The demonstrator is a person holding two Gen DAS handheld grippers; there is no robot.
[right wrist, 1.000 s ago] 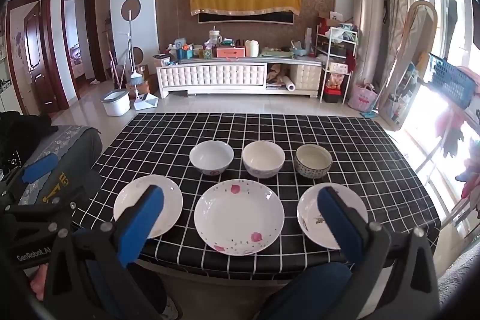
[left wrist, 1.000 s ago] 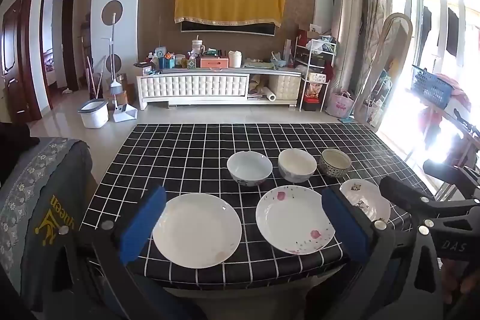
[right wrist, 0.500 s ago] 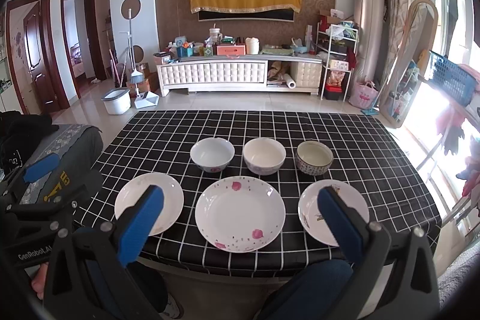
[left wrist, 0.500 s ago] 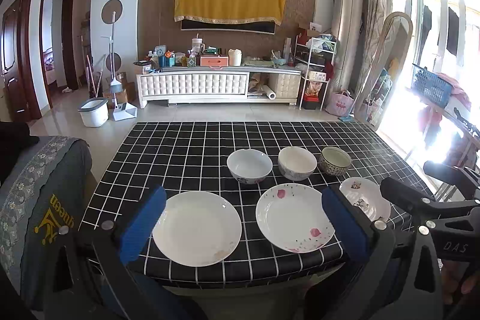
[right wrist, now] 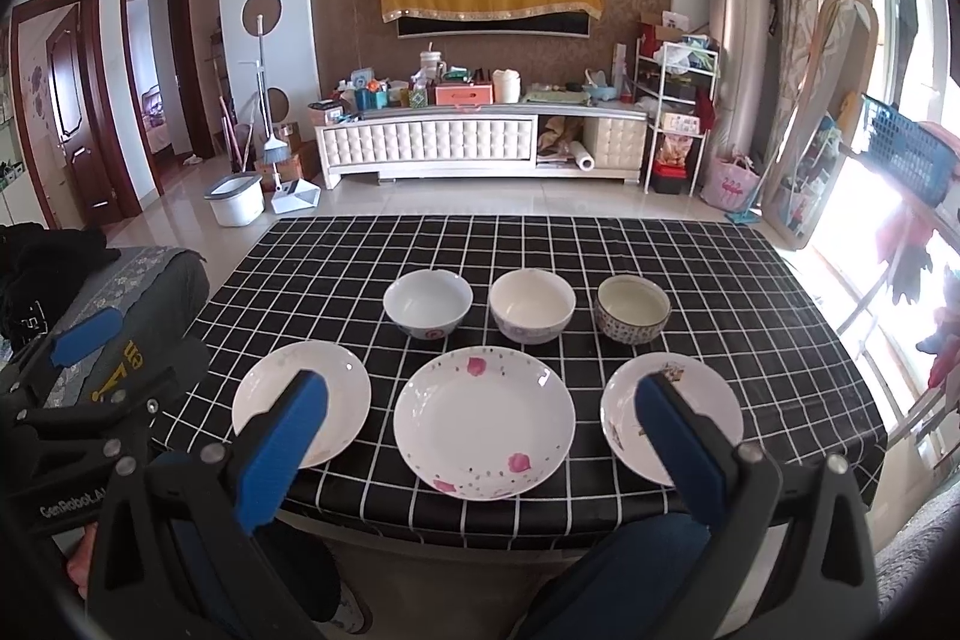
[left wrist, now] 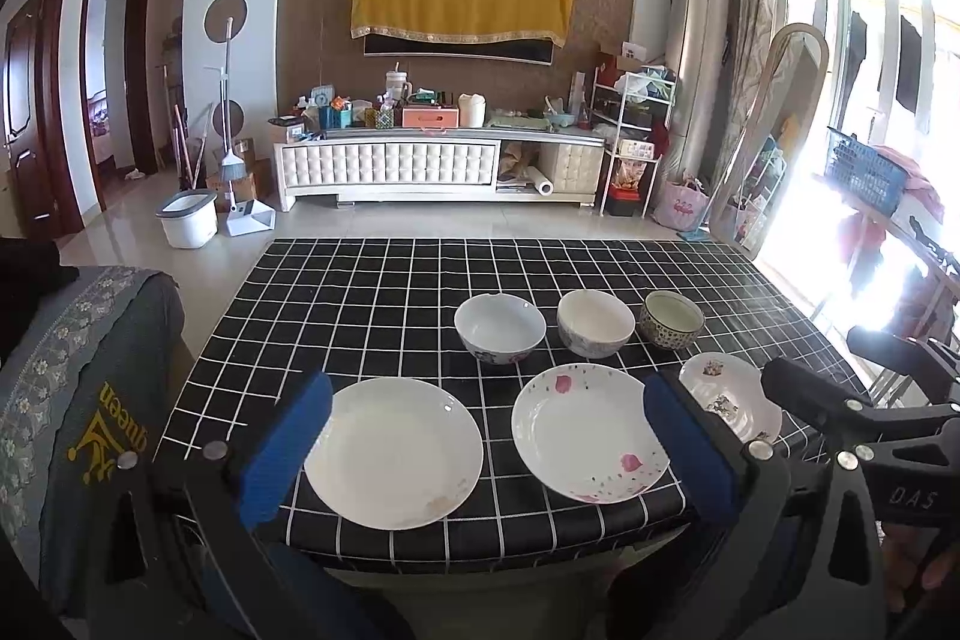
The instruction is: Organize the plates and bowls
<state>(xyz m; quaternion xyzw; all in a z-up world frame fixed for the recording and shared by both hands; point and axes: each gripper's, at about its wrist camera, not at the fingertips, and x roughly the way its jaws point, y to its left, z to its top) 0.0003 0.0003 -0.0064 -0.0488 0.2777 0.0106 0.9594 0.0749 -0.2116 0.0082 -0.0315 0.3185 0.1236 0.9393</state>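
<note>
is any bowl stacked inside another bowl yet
No, the three bowls, white, cream and patterned, stand apart in a row behind the plates on the checkered tablecloth.

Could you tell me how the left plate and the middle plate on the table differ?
The left plate is plain white; the middle plate carries pink petals and speckles. The middle plate looks wider and deeper than the left one. Both are round, empty and sit flat in the front row.

The plates and bowls look glazed and glossy. The desk wears a smooth checked cloth. The fingers carry matt blue pads.
</note>
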